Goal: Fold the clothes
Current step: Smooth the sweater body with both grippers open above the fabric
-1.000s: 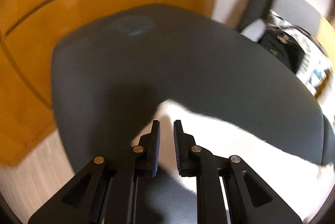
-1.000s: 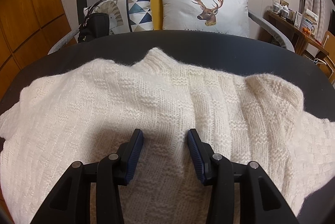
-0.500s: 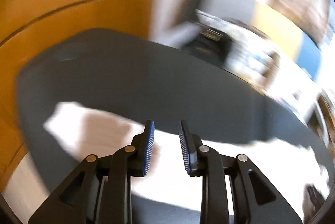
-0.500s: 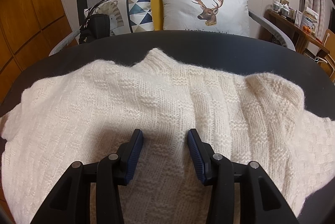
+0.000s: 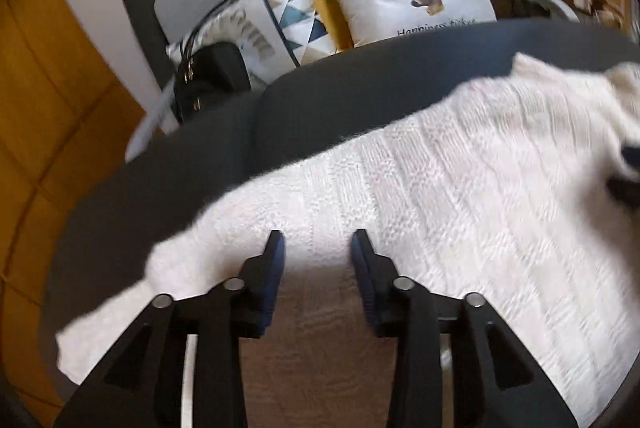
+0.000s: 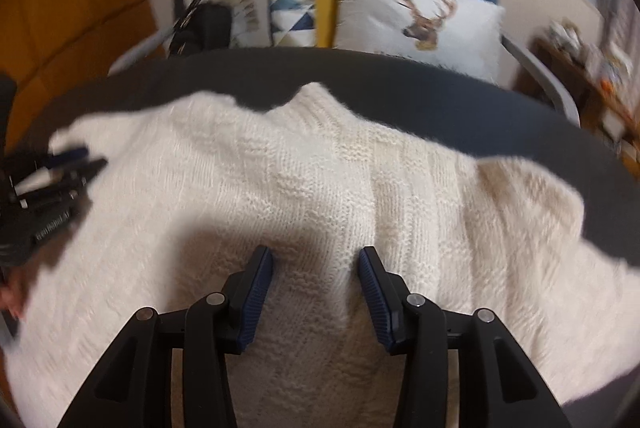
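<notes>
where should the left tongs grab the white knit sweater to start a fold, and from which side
Judging by how it lies, take the sweater at its loose left edge, where a sleeve-like flap tapers out over the dark table. Bring the left tongs, now open over the knit, in from the left, low along the table, one finger under the edge. The middle lies flat and offers no fold to pinch.
</notes>
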Demonstrator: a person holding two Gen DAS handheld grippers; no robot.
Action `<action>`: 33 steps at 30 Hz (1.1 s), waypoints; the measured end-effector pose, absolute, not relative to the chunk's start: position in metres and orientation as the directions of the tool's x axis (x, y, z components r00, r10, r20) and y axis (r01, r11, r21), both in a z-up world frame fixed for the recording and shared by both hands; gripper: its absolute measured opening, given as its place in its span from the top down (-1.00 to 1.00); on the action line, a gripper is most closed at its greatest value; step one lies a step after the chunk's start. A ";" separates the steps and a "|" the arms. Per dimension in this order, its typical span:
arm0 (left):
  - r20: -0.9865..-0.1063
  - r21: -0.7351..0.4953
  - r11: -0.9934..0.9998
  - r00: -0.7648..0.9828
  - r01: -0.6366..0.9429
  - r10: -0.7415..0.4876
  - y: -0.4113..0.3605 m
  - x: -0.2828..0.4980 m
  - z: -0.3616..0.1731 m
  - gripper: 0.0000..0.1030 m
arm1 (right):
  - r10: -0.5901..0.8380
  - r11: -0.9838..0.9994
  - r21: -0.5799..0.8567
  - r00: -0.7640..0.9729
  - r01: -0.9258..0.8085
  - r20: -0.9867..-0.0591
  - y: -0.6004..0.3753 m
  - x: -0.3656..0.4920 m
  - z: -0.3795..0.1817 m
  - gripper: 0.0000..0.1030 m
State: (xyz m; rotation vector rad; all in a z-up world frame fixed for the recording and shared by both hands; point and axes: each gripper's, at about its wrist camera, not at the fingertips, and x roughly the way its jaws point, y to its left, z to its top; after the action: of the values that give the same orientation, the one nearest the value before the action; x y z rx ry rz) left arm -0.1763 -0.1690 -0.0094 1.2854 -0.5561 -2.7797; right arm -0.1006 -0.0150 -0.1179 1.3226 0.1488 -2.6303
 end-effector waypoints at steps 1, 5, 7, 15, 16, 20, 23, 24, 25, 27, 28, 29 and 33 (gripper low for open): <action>-0.737 0.312 -0.943 -0.655 -0.113 -0.165 -0.175 -0.175 -0.008 0.04 | -0.122 -0.972 -0.022 -0.583 0.234 -0.803 -0.014 -0.101 -0.118 0.11; -0.756 0.233 -0.969 -0.642 -0.077 -0.131 -0.198 -0.169 -0.004 -0.44 | -0.132 -0.971 -0.015 -0.586 0.240 -0.799 -0.003 -0.098 -0.118 0.07; -0.768 0.189 -0.980 -0.630 -0.056 -0.112 -0.209 -0.167 -0.001 -0.54 | -0.128 -0.970 -0.022 -0.581 0.243 -0.804 -0.003 -0.097 -0.118 0.06; -0.795 0.115 -0.993 -0.602 -0.037 -0.070 -0.195 -0.169 0.001 -0.54 | -0.181 -0.972 0.061 -0.560 0.225 -0.808 -0.010 -0.129 -0.078 0.05; -0.794 0.116 -0.992 -0.604 -0.039 -0.069 -0.190 -0.168 0.000 -0.54 | -0.201 -0.974 0.100 -0.564 0.204 -0.801 -0.009 -0.138 -0.075 0.05; -0.788 0.120 -0.991 -0.612 -0.050 -0.064 -0.173 -0.166 -0.002 -0.55 | -0.243 -0.966 0.150 -0.547 0.209 -0.801 -0.021 -0.157 -0.083 0.57; -0.784 0.123 -0.991 -0.618 -0.059 -0.061 -0.160 -0.164 -0.004 -0.70 | -0.223 -0.964 0.113 -0.508 0.239 -0.832 -0.033 -0.158 -0.099 0.61; -0.782 0.124 -0.990 -0.620 -0.061 -0.059 -0.156 -0.163 -0.005 -0.71 | -0.227 -0.961 0.113 -0.491 0.252 -0.841 -0.036 -0.154 -0.104 0.60; -0.782 0.119 -0.991 -0.621 -0.062 -0.055 -0.154 -0.162 -0.005 -0.71 | -0.223 -0.958 0.094 -0.495 0.273 -0.840 -0.038 -0.147 -0.105 0.61; -0.784 0.093 -0.994 -0.620 -0.058 -0.037 -0.157 -0.160 -0.006 -0.71 | -0.216 -0.948 0.054 -0.506 0.315 -0.835 -0.042 -0.133 -0.106 0.60; -0.785 0.080 -0.995 -0.619 -0.056 -0.028 -0.159 -0.159 -0.006 -0.71 | -0.210 -0.938 0.026 -0.509 0.344 -0.835 -0.044 -0.122 -0.105 0.60; -0.785 0.067 -0.996 -0.619 -0.054 -0.019 -0.161 -0.158 -0.007 -0.72 | -0.209 -0.932 0.011 -0.513 0.361 -0.833 -0.046 -0.115 -0.105 0.60; -0.784 0.061 -0.997 -0.621 -0.053 -0.015 -0.160 -0.156 -0.009 -0.78 | -0.249 -0.926 0.055 -0.496 0.373 -0.832 -0.035 -0.117 -0.097 0.59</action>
State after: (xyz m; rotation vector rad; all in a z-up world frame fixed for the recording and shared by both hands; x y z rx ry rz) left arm -0.1560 -0.1602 -0.0094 1.3771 -0.1239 -2.8448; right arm -0.1171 -0.0353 -0.0967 1.3234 0.1870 -2.4366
